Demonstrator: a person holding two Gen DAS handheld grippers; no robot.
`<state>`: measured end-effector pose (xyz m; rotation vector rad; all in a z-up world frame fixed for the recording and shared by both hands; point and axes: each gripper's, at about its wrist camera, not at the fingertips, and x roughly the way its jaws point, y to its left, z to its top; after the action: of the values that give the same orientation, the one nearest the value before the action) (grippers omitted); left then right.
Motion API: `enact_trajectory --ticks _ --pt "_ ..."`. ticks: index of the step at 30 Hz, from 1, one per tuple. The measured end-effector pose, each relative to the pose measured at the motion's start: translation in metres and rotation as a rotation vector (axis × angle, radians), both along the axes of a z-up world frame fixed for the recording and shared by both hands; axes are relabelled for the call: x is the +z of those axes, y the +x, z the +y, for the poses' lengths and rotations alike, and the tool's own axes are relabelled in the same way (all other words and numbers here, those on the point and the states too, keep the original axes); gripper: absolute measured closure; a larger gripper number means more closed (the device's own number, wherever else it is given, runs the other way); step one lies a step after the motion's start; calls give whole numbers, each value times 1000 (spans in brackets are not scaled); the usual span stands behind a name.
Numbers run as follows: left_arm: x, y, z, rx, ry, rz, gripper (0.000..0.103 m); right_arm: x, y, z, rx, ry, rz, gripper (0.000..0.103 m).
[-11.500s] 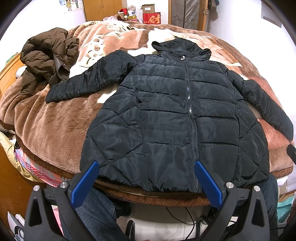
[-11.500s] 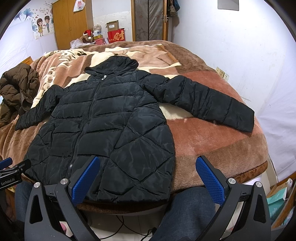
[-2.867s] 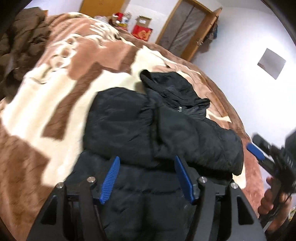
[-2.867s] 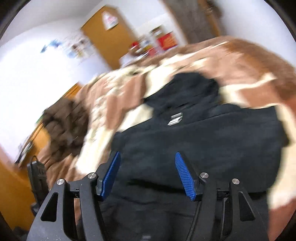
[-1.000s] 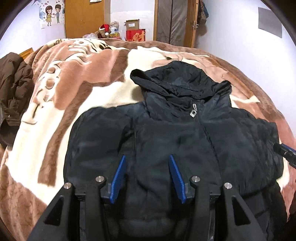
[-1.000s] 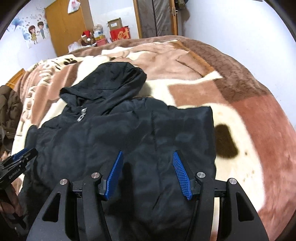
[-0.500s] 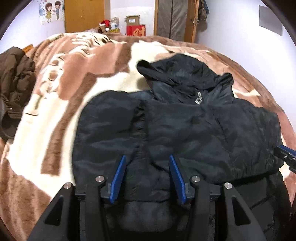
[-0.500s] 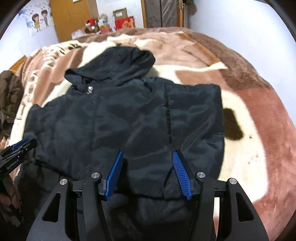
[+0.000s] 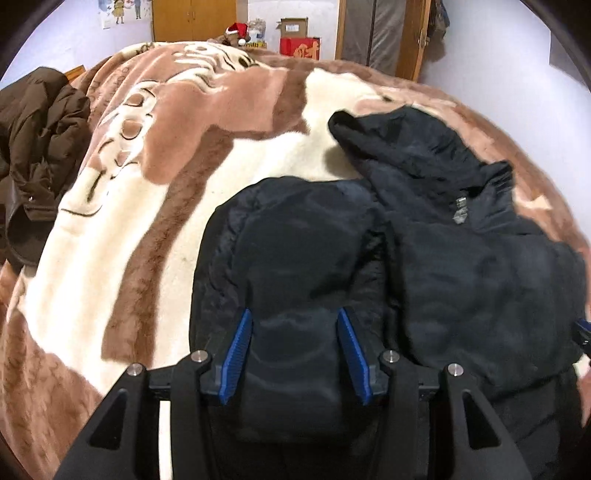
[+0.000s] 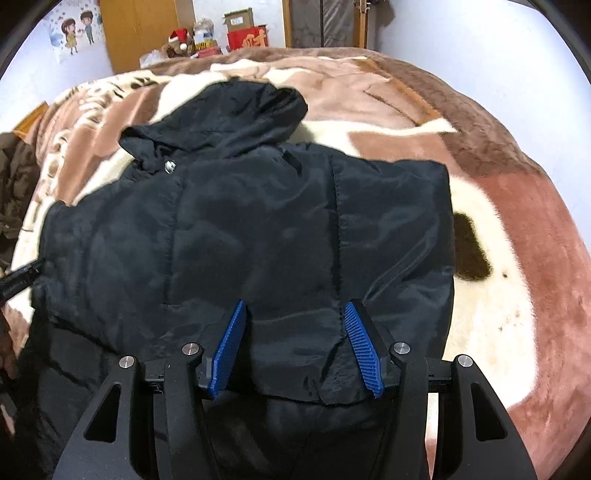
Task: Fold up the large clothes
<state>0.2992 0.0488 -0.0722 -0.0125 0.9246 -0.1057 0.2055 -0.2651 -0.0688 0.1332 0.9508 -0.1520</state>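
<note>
A black hooded puffer jacket lies face up on the bed, both sleeves folded across its chest, hood pointing away. My left gripper hovers over the jacket's left shoulder part, jaws half apart, black fabric showing between the pads without being pinched. My right gripper stands the same way over the right side. There the folded sleeve's lower edge lies between its fingers. Each gripper's tip peeks into the other view at the frame edge.
A brown, pink and cream plush blanket covers the bed. A crumpled brown jacket sits at the left edge. Behind the bed stand a wooden wardrobe, a red box and a door.
My left gripper has slid left over the jacket; the sleeve edge that lay between its pads is now to their right. The right gripper has barely moved. Neither jaw gap changed.
</note>
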Motion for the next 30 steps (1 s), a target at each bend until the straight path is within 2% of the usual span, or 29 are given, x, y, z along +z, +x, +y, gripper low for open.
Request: enact_trajectory --ticks 5,9,15,18,23,30 --pt "36 -36 -9 -19 -47 -64 51 20 -16 6 8 18 -52 46" --pt "43 -40 -32 -86 -39 -63 51 25 -19 9 19 30 -59 46" --pt "29 -29 -46 -90 -19 -18 51 24 -9 9 31 1 -43 46" --pt "31 -26 -47 -103 -8 -27 51 24 -1 7 36 1 -43 46" --pt "48 -7 -46 -131 -15 -39 51 40 18 -1 34 54 -70 46" --pt "86 36 -45 -174 -66 -50 51 82 63 -15 43 203 -145 46"
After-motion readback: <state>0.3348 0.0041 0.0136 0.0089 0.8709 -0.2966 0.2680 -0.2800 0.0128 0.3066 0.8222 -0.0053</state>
